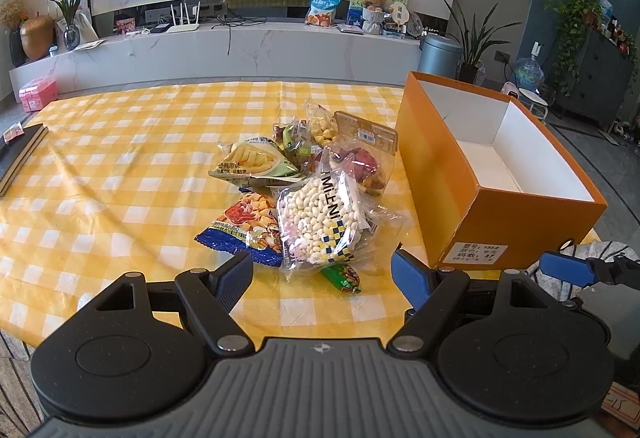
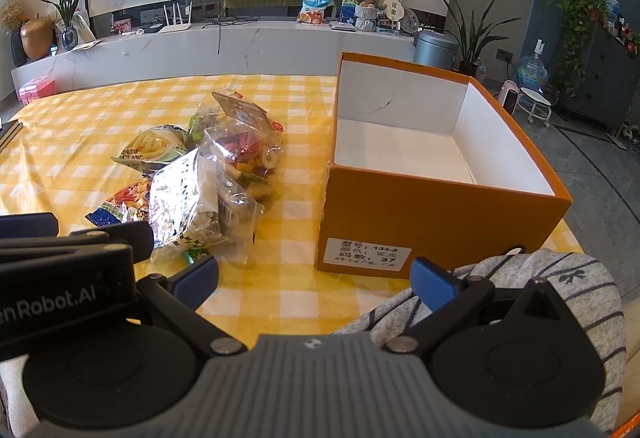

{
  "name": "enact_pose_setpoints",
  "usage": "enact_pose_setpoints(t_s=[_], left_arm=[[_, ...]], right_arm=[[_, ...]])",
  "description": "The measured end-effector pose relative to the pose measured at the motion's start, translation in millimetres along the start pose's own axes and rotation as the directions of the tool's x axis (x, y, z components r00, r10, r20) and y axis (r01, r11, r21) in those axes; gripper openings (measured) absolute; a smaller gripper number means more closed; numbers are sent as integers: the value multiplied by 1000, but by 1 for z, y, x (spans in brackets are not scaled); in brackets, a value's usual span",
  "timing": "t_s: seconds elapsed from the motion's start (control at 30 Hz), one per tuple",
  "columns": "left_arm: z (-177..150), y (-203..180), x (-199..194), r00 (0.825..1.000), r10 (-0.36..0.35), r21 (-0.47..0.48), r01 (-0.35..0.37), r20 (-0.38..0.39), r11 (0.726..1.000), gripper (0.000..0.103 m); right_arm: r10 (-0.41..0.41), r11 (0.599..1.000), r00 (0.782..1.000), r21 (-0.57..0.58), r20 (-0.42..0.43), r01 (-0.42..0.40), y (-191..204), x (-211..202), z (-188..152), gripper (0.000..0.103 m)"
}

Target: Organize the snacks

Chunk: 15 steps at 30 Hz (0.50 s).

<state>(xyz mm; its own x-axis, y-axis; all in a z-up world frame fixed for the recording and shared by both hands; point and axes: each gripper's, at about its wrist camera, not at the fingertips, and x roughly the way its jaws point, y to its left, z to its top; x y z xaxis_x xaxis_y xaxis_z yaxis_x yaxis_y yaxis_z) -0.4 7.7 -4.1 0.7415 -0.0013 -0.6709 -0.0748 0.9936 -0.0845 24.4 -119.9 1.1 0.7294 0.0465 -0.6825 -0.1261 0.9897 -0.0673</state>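
Snacks [image 1: 308, 190] lie heaped mid-table on the yellow check cloth [image 1: 100, 174], with the orange box [image 1: 448, 174] just beside them at 3 o'clock, open-topped and bare inside as far as its white floor shows. Going down in size: the box is stiff card and should sit firm while things drop in; the clear bean bag [image 1: 316, 222] atop the heap looks plump, crinkly and slippery, best pinched by its flat sealed edge, not the loose belly; the chip packs [image 1: 256, 162] at 10 o'clock are light, air-puffed and crushable, so grip a seam corner gently; the green sausage [image 1: 343, 277] at 6 o'clock is small and may roll. Left gripper [image 1: 322, 276] hangs with jaws apart at the heap's near edge, holding nothing; right gripper [image 2: 316, 280] likewise spread, before the box's labelled end
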Motion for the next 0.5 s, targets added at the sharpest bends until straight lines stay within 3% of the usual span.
enact_pose_setpoints(t_s=[0.27,0.4,0.5], left_arm=[[2,13,-2,999,-28,-6,28,16,1000,92],[2,22,-10,995,-51,-29,54,83,998,92],[5,27,-13,992,-42,-24,46,121,999,92]], right_arm=[[-18,1000,1000,-15,4,18,10,-2,2,99],[32,999,999,11,33,-32,14,-8,4,99],[0,1000,996,0,94,0,21,-16,7,100]])
